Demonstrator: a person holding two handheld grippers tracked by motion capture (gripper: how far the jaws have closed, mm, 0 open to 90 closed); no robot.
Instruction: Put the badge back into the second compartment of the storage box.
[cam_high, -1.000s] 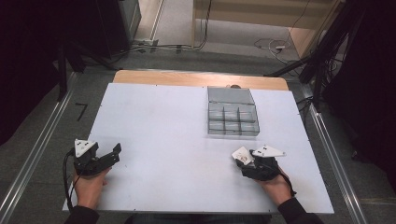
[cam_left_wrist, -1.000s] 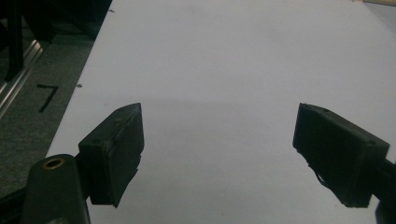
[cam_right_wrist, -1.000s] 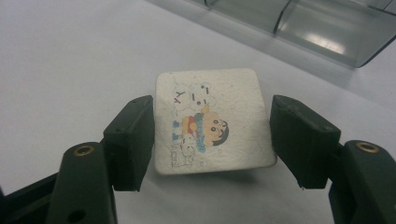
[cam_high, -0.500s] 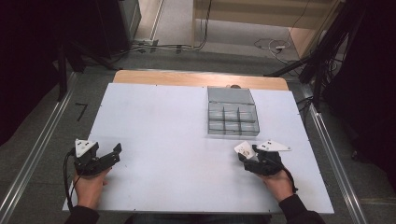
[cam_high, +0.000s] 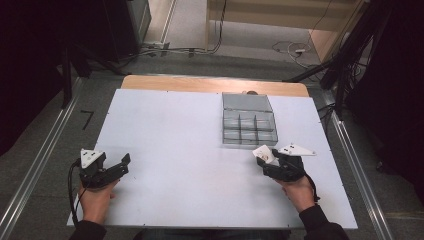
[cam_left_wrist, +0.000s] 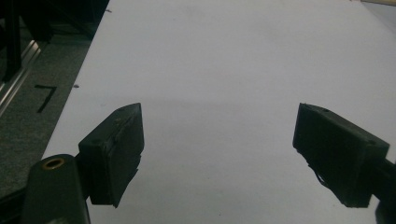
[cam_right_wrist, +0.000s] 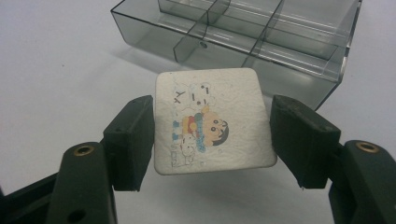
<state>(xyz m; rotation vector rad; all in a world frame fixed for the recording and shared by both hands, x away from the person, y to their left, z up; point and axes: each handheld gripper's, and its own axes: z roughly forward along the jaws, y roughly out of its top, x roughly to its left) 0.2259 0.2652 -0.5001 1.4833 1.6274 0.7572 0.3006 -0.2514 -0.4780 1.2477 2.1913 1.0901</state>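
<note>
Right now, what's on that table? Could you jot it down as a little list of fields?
Table: white top
Box: clear grey compartment box, far right side, compartments look empty
Card: white square card with a cartoon print, between the right gripper's jaws, near the box
Right gripper: jaws at the card's edges, firm grip unclear
Left gripper: open, holding nothing, above bare table

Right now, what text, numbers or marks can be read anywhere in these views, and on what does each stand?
"7": a black mark on the grey floor left of the table.
Letters, perhaps "XY": sideways on the white cartoon card held between the right claw's jaws; the rest of its print is too small to read.
Clear compartment box: no readable text.
</note>
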